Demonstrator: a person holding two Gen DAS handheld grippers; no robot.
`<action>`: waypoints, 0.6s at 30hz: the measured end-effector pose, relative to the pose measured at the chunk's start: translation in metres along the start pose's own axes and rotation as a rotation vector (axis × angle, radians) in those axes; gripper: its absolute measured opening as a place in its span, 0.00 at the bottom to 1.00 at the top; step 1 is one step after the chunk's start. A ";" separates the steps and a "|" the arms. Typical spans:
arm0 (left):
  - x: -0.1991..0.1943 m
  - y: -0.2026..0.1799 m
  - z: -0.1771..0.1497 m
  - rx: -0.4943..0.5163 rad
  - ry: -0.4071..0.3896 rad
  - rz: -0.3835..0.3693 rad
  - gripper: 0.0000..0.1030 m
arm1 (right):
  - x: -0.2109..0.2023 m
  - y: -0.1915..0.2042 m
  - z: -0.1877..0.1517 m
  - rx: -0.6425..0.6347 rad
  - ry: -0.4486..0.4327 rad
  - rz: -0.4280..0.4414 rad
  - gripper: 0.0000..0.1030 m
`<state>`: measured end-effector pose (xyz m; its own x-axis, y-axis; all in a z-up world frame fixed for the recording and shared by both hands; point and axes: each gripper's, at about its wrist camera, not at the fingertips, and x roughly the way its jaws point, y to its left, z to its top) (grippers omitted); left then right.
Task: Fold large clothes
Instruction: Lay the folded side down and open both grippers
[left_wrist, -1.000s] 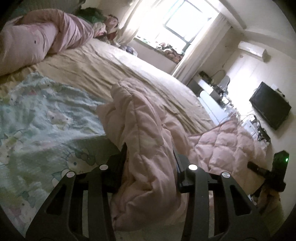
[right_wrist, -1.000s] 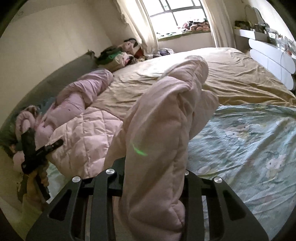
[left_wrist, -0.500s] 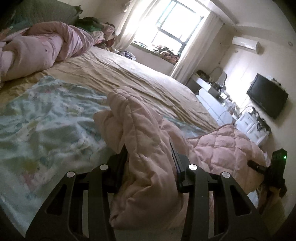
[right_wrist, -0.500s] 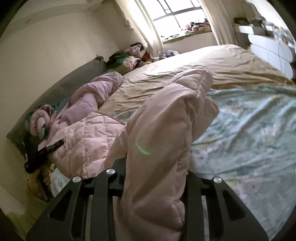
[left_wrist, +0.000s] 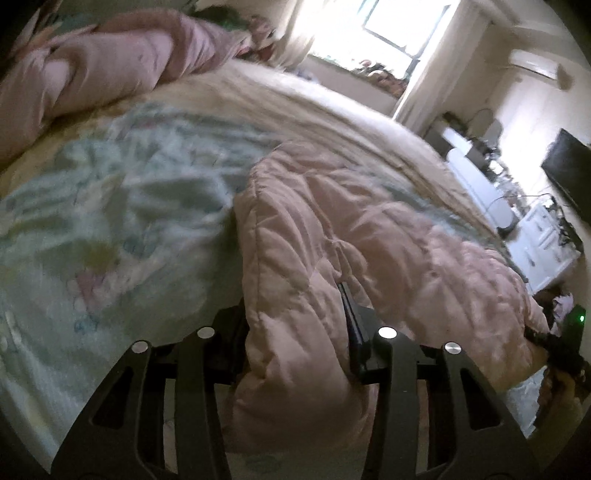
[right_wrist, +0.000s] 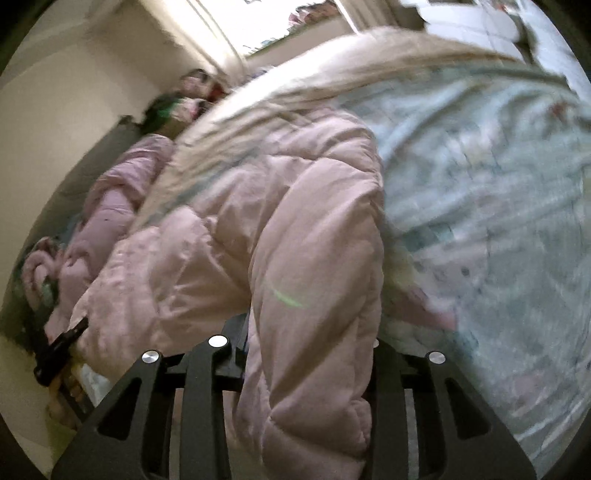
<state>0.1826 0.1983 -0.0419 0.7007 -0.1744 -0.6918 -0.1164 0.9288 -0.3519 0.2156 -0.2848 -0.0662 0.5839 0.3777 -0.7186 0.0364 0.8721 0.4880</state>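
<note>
Both views now sit lower and closer to the bed than in the frames from a second back; the mint cartoon-print sheet (left_wrist: 110, 206) fills more of each frame and is smeared with motion. The pink quilted jacket (left_wrist: 295, 258) has come down with the hands and more of it now lies on the sheet rather than hanging.

Left gripper (left_wrist: 295, 332): a thick fold of the jacket runs between the fingers, jaws opening. Right gripper (right_wrist: 310, 350): same, a padded edge of the jacket (right_wrist: 314, 258) between the fingers, jaws opening. Pads are buried in fabric, so whether they have fully let go is hard to read; they look still in contact.

Reading: the lifted edge has been carried over and is being laid down, 1 fold nearly placed. The release comes next, probably then a smoothing pass.

Around:
- Tan bedspread (left_wrist: 314, 110) beyond the sheet, toward the window (left_wrist: 388, 26).
- A 2nd pink padded garment (left_wrist: 110, 70) heaped at the far side of the bed, well apart from the work.
- Television (left_wrist: 569, 166) and white drawers (left_wrist: 539, 236) along the wall.

In the way: little. The jacket's own bulk is the trouble; puffy layers may spring back once freed. The far end of the jacket lies near the bed edge, beside the right gripper (left_wrist: 565, 339) as the left view shows it.
</note>
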 end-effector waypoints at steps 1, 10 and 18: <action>0.003 0.004 -0.002 -0.004 0.007 0.009 0.38 | 0.004 -0.006 -0.003 0.017 0.012 -0.006 0.35; 0.022 0.037 -0.020 -0.111 0.061 0.018 0.68 | 0.023 -0.030 -0.016 0.061 0.033 -0.058 0.72; -0.024 0.006 -0.021 0.011 -0.009 0.076 0.78 | -0.048 0.007 -0.025 -0.126 -0.137 -0.189 0.88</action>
<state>0.1507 0.2015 -0.0405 0.6967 -0.1001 -0.7103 -0.1619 0.9428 -0.2916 0.1679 -0.2886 -0.0407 0.6811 0.1659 -0.7131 0.0592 0.9583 0.2795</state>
